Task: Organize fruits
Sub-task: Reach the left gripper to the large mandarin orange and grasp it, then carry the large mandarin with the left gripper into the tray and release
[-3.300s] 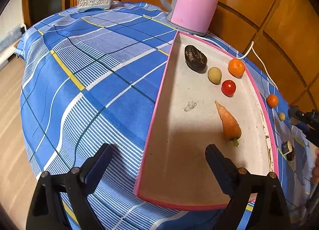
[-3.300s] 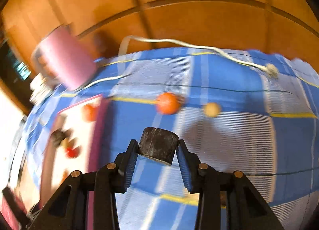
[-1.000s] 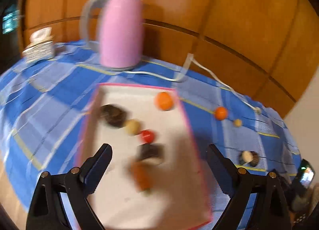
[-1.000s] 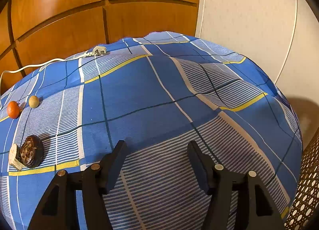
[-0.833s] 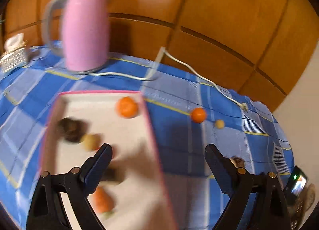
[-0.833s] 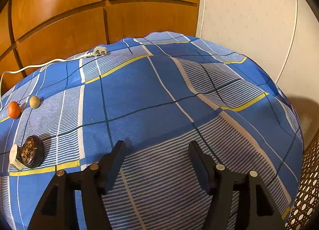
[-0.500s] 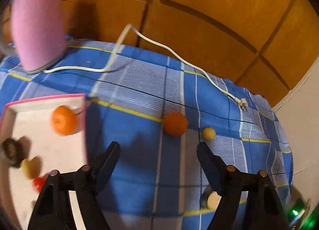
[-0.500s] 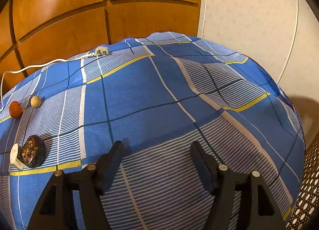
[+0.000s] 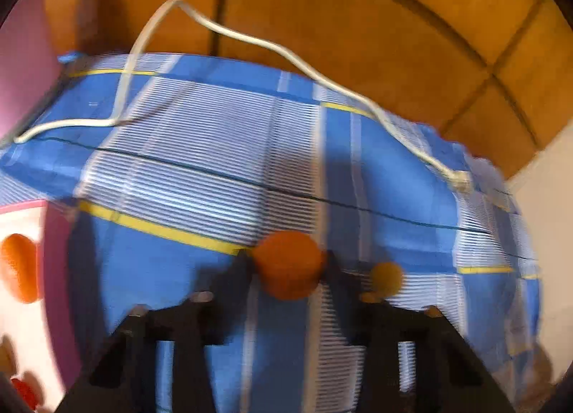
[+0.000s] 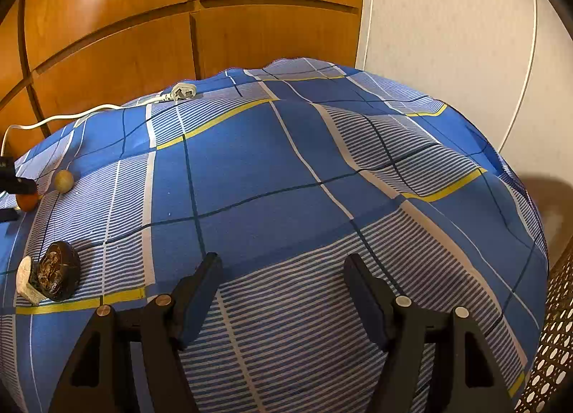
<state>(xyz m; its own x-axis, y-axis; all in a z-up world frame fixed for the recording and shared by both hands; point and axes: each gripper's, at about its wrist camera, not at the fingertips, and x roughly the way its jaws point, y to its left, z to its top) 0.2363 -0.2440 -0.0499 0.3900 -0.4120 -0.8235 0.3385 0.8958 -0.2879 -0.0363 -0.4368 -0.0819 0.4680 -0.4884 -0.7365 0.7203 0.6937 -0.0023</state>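
A small orange [image 9: 288, 269] lies on the blue checked tablecloth [image 9: 200, 169], just right of the pink-rimmed tray [image 9: 57, 269]. My left gripper [image 9: 286, 262] is closing on it, and both black fingers touch its sides. The right wrist view shows the same orange [image 10: 28, 201] at the far left edge, between dark fingers. A small tan fruit [image 9: 386, 274] sits right beside it, also seen as a tan fruit [image 10: 63, 181]. A dark mushroom-like piece [image 10: 57, 275] lies nearer. My right gripper [image 10: 282, 260] hangs open over bare cloth with nothing in it.
The tray holds another orange [image 9: 18, 266] and a red fruit [image 9: 23, 391]. A pink kettle [image 9: 21, 54] stands at the far left, and its white cable [image 9: 286, 51] runs along the wood-panelled wall to a plug [image 10: 183, 91]. A wicker basket [image 10: 551, 341] stands off the table's right edge.
My left gripper has swung right, away from the tray, dropped to the loose orange and narrowed its jaws around it. The right gripper has stayed in place, its jaws slightly wider.
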